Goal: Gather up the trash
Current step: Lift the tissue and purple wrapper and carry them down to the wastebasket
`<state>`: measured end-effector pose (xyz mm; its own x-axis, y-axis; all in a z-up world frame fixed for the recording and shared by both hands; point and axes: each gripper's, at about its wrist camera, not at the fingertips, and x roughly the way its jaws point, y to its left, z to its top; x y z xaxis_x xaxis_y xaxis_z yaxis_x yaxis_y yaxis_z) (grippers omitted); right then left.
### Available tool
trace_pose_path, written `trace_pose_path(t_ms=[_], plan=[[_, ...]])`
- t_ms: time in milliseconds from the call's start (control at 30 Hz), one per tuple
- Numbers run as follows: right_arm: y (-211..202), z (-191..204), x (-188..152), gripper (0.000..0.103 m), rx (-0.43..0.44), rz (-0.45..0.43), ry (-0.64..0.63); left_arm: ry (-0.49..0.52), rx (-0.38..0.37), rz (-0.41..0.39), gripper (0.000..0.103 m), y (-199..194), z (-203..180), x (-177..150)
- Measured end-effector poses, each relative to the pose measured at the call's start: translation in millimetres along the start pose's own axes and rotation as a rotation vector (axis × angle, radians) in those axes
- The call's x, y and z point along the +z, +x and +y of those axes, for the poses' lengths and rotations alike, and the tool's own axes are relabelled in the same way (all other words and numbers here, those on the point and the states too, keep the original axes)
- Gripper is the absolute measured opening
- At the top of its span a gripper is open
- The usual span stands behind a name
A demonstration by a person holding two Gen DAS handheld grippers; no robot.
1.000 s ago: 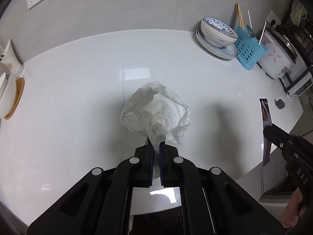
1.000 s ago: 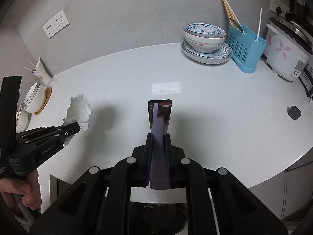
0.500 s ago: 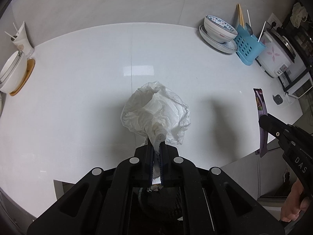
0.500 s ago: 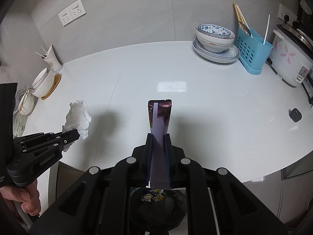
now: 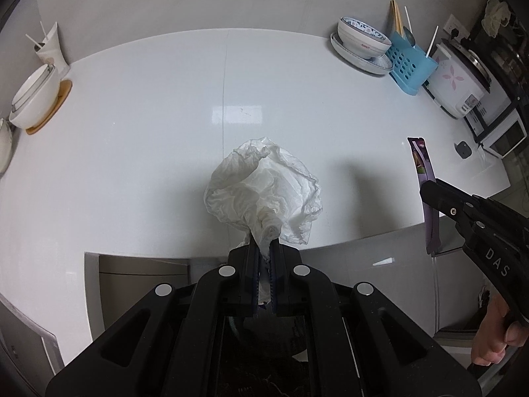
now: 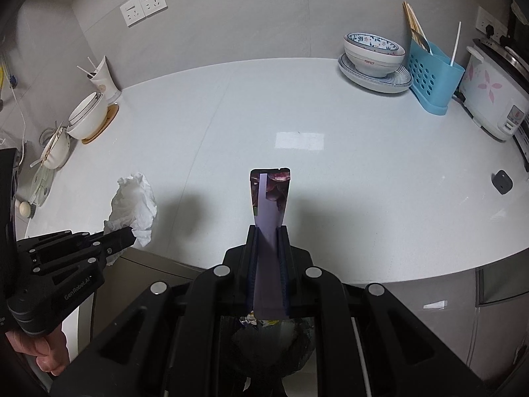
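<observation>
The left gripper (image 5: 264, 248) fingers pinch a crumpled tissue (image 5: 264, 192); the right gripper (image 6: 267, 231) fingers clamp a purple wrapper (image 6: 270, 198), both past the counter (image 6: 330, 106) front edge.

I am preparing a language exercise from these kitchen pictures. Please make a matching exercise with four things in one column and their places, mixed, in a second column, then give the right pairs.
Things:
1. crumpled tissue
2. purple wrapper
3. patterned bowl
4. chopsticks

Places:
A. in the blue holder
B. in the left gripper
C. on a plate
D. in the right gripper

Pairs: 1-B, 2-D, 3-C, 4-A
</observation>
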<state>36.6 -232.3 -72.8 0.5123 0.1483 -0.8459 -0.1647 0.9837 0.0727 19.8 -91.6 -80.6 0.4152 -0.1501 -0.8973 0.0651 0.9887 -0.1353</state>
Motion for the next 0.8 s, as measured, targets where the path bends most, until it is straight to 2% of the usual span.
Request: trace_pose_path(t_ms=[433,667,800], plan=[[-8,-6,-50,0.011,0.02,0.022,-0.019,-0.02,0.0,0.009,0.004,-3,-13,-56],[-3,-9,-79,0.011,0.018,0.037,-0.018,-0.035,0.009,0.035,0.004,13,-17,-88],[-1,-11,-97,0.011,0.002,0.008,-0.015,-0.044,0.006,0.057,0.004,26,-19,-101]])
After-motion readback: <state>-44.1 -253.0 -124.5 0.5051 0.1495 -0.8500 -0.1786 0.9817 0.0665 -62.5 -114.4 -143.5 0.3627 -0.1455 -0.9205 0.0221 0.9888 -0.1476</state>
